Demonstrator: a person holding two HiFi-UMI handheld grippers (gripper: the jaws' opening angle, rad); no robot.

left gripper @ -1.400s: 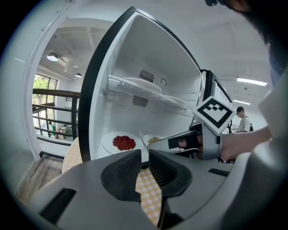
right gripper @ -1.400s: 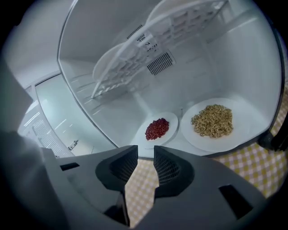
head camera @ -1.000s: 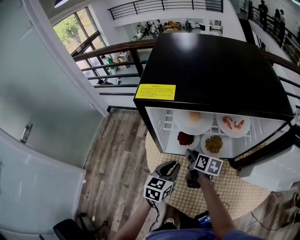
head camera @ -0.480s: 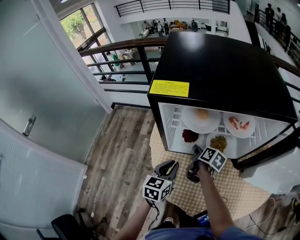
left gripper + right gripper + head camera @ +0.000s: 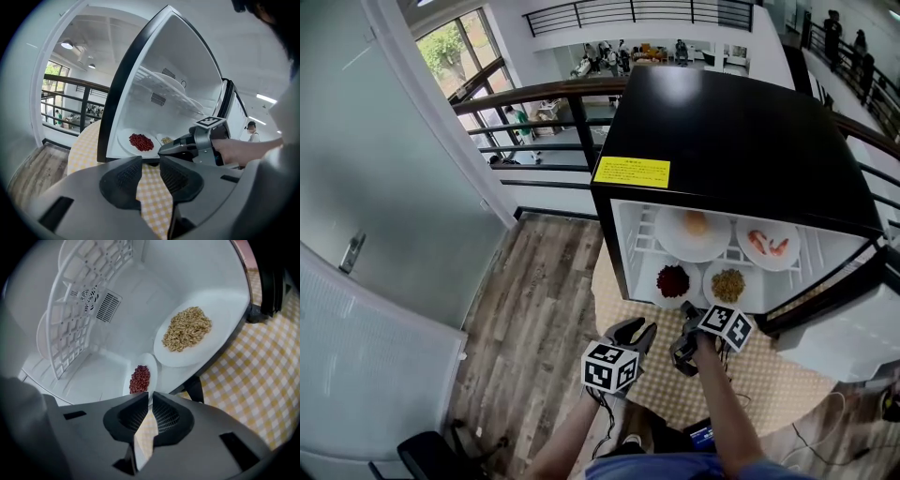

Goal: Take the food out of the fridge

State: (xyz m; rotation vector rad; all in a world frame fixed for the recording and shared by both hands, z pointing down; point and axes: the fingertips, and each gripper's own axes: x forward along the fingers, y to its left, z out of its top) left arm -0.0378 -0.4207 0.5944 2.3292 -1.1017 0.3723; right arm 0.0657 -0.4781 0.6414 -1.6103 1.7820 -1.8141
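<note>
The black fridge stands open with four white plates inside. On the lower shelf, a plate of red beans sits left of a plate of yellow-green food. Above them are a plate with an orange item and a plate of shrimp. My right gripper has just been closing, and its jaws pinch the front rim of the red-bean plate. My left gripper hangs over the checkered table in front of the fridge. Its jaws have just been opening and hold nothing.
The fridge sits on a round table with a yellow checkered cloth. Its door hangs open at the right. A wire shelf spans the fridge above the lower plates. A wooden floor and a railing lie to the left.
My right gripper has edged in to the lower shelf, rolled, and narrowed its jaws from wide apart onto the red-bean plate's rim. The left gripper stays in about the same place.
</note>
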